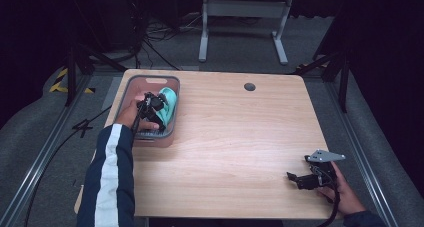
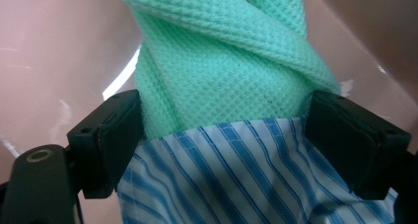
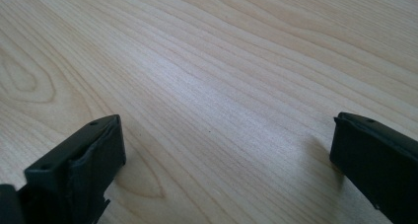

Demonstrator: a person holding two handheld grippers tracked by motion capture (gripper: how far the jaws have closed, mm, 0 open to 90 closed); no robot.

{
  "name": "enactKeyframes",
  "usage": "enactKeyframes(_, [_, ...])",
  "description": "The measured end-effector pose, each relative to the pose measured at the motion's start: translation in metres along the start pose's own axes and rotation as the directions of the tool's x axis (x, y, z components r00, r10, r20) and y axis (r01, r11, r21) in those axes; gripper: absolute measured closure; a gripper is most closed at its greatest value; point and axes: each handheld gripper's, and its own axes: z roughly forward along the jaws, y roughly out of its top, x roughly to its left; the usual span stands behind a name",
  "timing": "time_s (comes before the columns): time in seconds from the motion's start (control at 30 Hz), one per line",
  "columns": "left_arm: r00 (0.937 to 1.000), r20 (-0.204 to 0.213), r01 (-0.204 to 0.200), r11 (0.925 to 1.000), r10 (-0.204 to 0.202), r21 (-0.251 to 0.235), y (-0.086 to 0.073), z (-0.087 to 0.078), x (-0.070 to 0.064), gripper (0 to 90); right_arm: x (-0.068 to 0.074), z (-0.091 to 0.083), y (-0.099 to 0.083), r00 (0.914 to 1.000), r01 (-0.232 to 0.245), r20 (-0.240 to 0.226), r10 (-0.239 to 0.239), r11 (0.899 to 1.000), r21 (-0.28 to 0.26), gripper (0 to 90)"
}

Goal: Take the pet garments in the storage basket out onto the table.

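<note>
A mint-green waffle cloth (image 1: 169,101) lies in a pinkish-grey tub (image 1: 150,78) at the table's far left. My left gripper (image 1: 153,105) is down in the tub. In the left gripper view the green cloth (image 2: 222,61) and a blue-and-white striped cloth (image 2: 236,174) sit between the jaws of the left gripper (image 2: 224,130), which stand wide apart and touch the fabric at both sides. My right gripper (image 1: 296,179) rests low over the wooden table (image 1: 240,137) at the near right. In its own view the right gripper (image 3: 226,155) is open over bare wood.
The tub's pink inner wall (image 2: 49,46) rises close behind the cloths. A round cable hole (image 1: 249,86) sits near the table's far edge. Beyond the table stand a white frame (image 1: 244,17) and loose cables on grey floor.
</note>
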Motion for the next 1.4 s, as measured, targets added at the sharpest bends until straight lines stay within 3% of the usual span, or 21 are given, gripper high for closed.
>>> enactKeyframes(0.03, [0.9999,0.007,0.009,1.0000,-0.009,-0.002,0.000,0.001,0.001,15.3,0.000,0.000,0.000,1.0000,-0.001,-0.001,0.001,1.000,0.000,0.7])
enactKeyframes(0.1, [0.9974,0.061,0.038,0.9993,-0.038,0.003,-0.002,0.000,0.005,18.4,0.000,0.000,0.000,1.0000,0.000,0.000,0.000,1.000,0.000,0.7])
enactKeyframes(0.23, [0.9953,0.081,0.053,0.9986,-0.053,0.002,-0.002,0.000,0.005,26.2,0.000,0.000,0.000,1.0000,0.000,0.000,0.000,1.000,0.000,0.7])
enactKeyframes(0.3, [0.9958,0.080,0.044,0.9990,-0.044,0.006,-0.001,-0.004,0.004,41.8,0.000,0.000,0.000,1.0000,0.000,0.000,0.000,1.000,0.000,0.7])
enactKeyframes(0.4, [0.9989,0.047,0.003,0.9997,-0.004,0.024,0.002,-0.007,0.001,56.9,0.000,0.000,0.000,1.0000,-0.001,0.000,0.001,1.000,0.000,0.7])
enactKeyframes(0.43, [0.9990,0.045,0.008,0.9997,-0.009,0.025,0.002,-0.007,0.000,60.4,0.000,0.000,0.000,1.0000,-0.001,0.000,0.001,1.000,0.000,0.7])
enactKeyframes(0.47, [0.9997,0.024,-0.010,0.9994,0.010,0.033,0.003,-0.008,-0.001,62.8,0.000,0.000,0.000,1.0000,0.000,0.000,0.000,1.000,0.000,0.7])
enactKeyframes(0.7, [0.9995,-0.020,-0.024,0.9995,0.024,0.018,0.001,-0.012,-0.003,71.3,0.000,0.000,0.000,1.0000,0.000,0.000,0.000,1.000,0.000,0.7])
enactKeyframes(0.8, [0.9975,-0.071,-0.003,0.9989,-0.001,-0.047,-0.002,-0.021,-0.003,72.3,0.000,0.000,0.000,1.0000,0.000,0.000,0.000,1.000,0.000,0.7])
enactKeyframes(1.0, [0.9959,-0.088,0.010,0.9924,-0.021,-0.123,-0.010,-0.036,-0.004,73.0,0.000,0.000,0.000,1.0000,-0.001,0.000,0.001,1.000,0.000,0.7])
enactKeyframes(1.13, [0.9943,-0.085,0.046,0.9781,-0.064,-0.203,-0.022,-0.049,-0.002,73.3,0.000,0.000,0.000,1.0000,0.000,0.000,0.000,1.000,0.000,0.7])
enactKeyframes(1.37, [0.9895,-0.073,0.093,0.9353,-0.125,-0.341,-0.043,-0.068,0.000,73.7,0.000,0.000,0.000,1.0000,0.000,0.000,0.000,1.000,0.000,0.7])
enactKeyframes(1.4, [0.9889,-0.083,0.085,0.9280,-0.123,-0.363,-0.046,-0.072,0.000,73.6,0.000,0.000,0.000,1.0000,0.000,0.000,0.000,1.000,0.000,0.7])
